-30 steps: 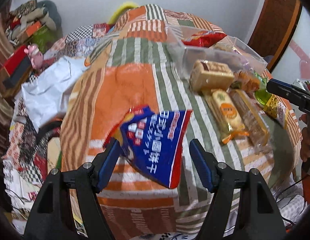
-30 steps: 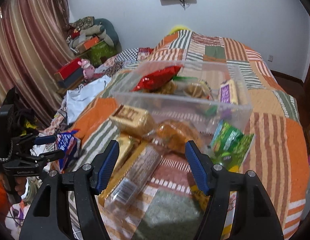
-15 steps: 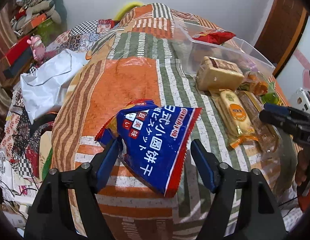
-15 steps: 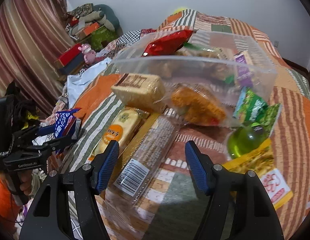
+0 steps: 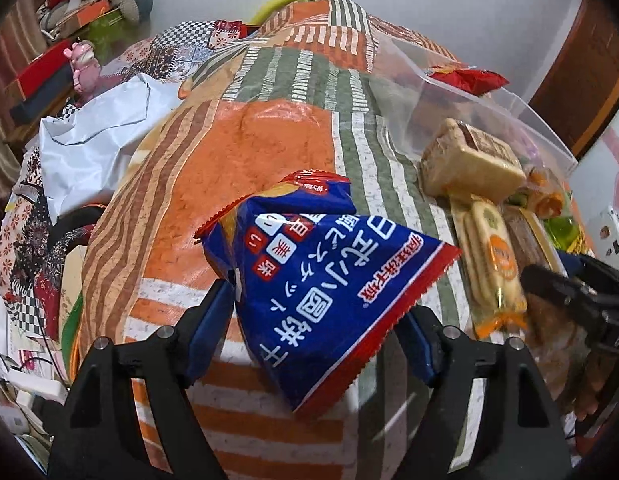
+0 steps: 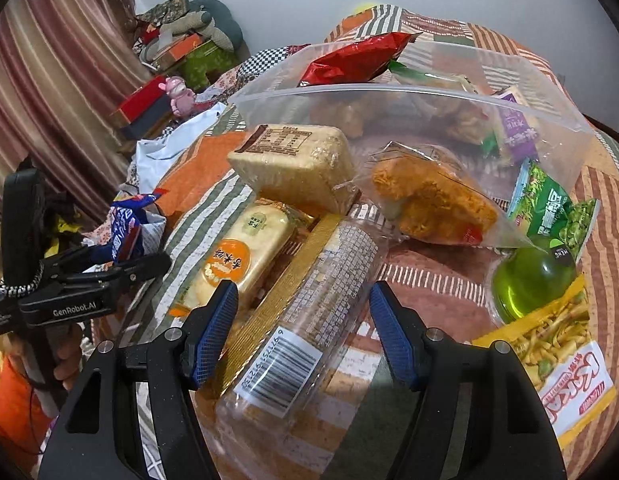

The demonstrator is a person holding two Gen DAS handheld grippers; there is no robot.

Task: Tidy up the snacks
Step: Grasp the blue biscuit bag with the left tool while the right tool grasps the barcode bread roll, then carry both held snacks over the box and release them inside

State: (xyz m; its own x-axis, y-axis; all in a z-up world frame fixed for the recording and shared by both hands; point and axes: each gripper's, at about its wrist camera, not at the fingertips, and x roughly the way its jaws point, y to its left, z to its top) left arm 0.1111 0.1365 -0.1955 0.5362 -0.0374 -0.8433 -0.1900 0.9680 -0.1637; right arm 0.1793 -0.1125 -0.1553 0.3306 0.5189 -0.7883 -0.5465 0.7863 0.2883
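Patchwork bedspread (image 5: 269,128): left gripper (image 5: 313,328) fingers apart around one blue packet (image 5: 329,280); right gripper (image 6: 303,332) apart.

One clear bin (image 6: 429,92), one blue snack bag (image 5: 325,280). Two grippers: left gripper (image 5: 317,328), right gripper (image 6: 303,332). One green bottle (image 6: 529,280).

A bed with a patchwork quilt (image 5: 277,148) carries a clear plastic bin (image 6: 409,92), wrapped snack packets (image 6: 293,168) and a green bottle (image 6: 529,280).
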